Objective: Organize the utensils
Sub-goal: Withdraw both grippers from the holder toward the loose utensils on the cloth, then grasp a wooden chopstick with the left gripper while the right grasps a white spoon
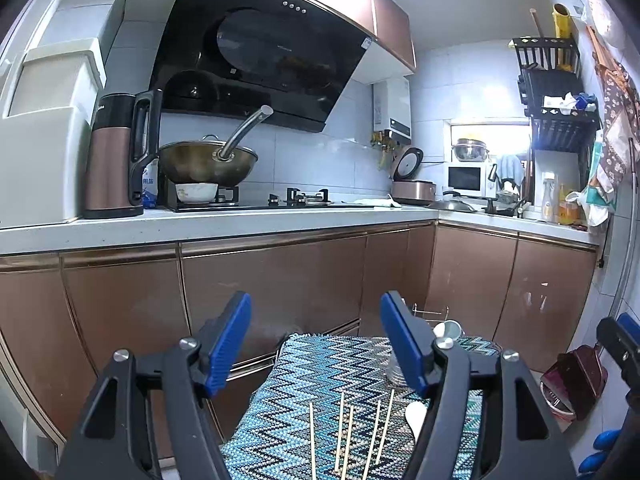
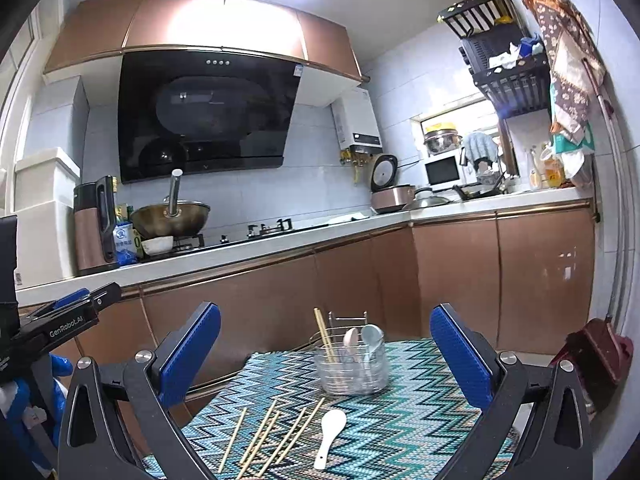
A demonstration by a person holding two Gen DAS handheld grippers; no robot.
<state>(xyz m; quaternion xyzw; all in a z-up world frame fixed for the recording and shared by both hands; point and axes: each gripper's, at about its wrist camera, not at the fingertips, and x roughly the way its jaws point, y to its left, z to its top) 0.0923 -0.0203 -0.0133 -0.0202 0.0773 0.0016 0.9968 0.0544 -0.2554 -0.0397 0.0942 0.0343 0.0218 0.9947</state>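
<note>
right now both of your tools are spread wide and carry nothing: the left gripper (image 1: 316, 340) hovers over the near edge of the zigzag mat (image 2: 408, 412), and the right gripper (image 2: 326, 356) stands with its jaws fully apart, framing the clear holder (image 2: 352, 368) at the far side of the mat. that holder already has a couple of chopsticks (image 2: 323, 336) and two spoons (image 2: 362, 340) standing upright in it, so it reads as the place everything belongs. loose chopsticks (image 2: 266, 436) lie fanned out on the mat near you, with a white spoon (image 2: 330, 432) just beside them, all flat and apart from the holder. you seem to be between picks, holding level and wide so either hand can drop onto a thin stick next.
</note>
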